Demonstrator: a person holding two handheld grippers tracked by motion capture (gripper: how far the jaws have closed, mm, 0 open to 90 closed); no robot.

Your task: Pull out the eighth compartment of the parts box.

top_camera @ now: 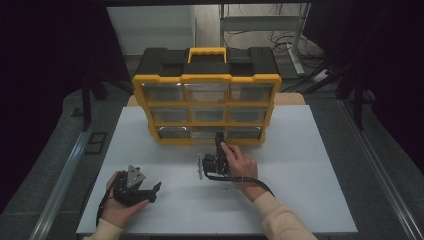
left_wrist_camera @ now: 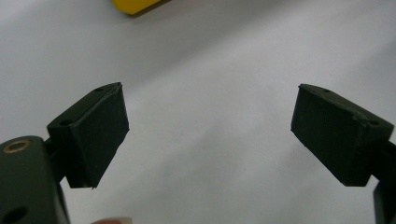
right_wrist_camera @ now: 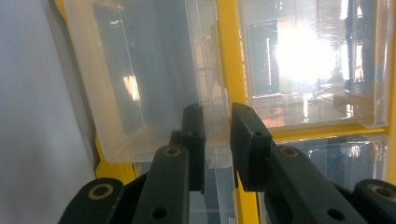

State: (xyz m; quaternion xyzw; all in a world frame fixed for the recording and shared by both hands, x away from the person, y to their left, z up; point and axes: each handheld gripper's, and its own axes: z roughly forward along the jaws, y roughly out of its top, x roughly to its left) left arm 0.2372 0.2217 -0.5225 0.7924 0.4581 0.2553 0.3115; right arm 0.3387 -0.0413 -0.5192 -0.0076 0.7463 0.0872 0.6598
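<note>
A yellow and black organiser [top_camera: 206, 77] with three rows of clear drawers stands at the back of the white table [top_camera: 305, 165]. My right gripper [top_camera: 219, 138] reaches up to the bottom middle drawer [top_camera: 206, 132]. In the right gripper view the jaws are close together, with the clear lip of that drawer [right_wrist_camera: 140, 79] between them, so the right gripper [right_wrist_camera: 217, 135] is shut on it. My left gripper [top_camera: 154, 192] rests low at the front left of the table, held in a hand. In its own view the left gripper [left_wrist_camera: 210, 130] is wide open over bare table.
Two tiny pale bits [top_camera: 229, 190] lie on the table by the right wrist. A yellow corner of the organiser [left_wrist_camera: 135, 4] shows at the top of the left gripper view. Dark floor and metal rails flank the table.
</note>
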